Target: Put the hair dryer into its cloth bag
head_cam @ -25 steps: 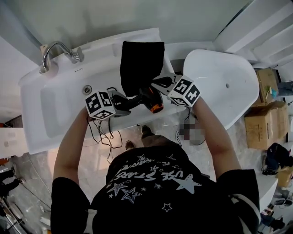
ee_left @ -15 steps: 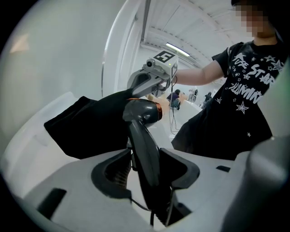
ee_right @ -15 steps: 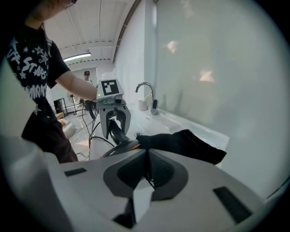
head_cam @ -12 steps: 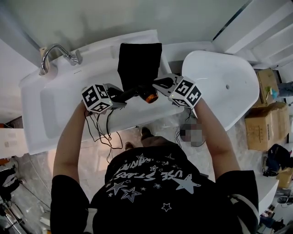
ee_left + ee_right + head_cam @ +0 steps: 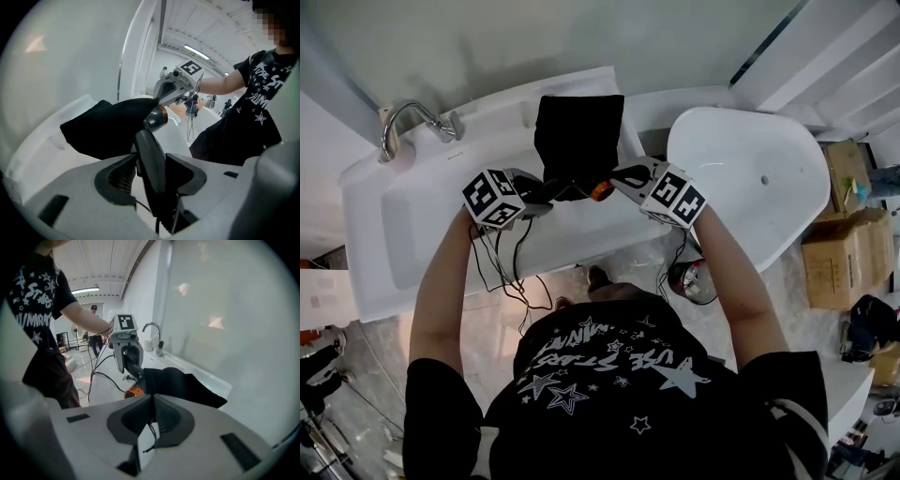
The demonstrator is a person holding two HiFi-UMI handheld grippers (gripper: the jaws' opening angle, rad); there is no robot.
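The black cloth bag (image 5: 578, 141) lies on the sink's rim, its mouth toward me. My left gripper (image 5: 539, 190) is shut on the handle (image 5: 150, 161) of the black hair dryer. The dryer's head, with its orange ring (image 5: 600, 191), sits at the bag's mouth, and I cannot see how far in it is. In the left gripper view the head (image 5: 157, 116) lies against the bag (image 5: 103, 129). My right gripper (image 5: 617, 175) is shut on the bag's edge, with a white tag and cord (image 5: 149, 437) between its jaws. The bag (image 5: 183, 385) spreads out beyond them.
A chrome faucet (image 5: 408, 117) stands at the back left of the white sink (image 5: 422, 225). A white bathtub (image 5: 750, 178) lies to the right, with cardboard boxes (image 5: 839, 234) past it. Black cables (image 5: 506, 272) hang over the sink's front edge.
Both grippers have moved away from me toward the bag. The dryer has gone with the left gripper, and its head has gone from lying before the bag to its mouth.
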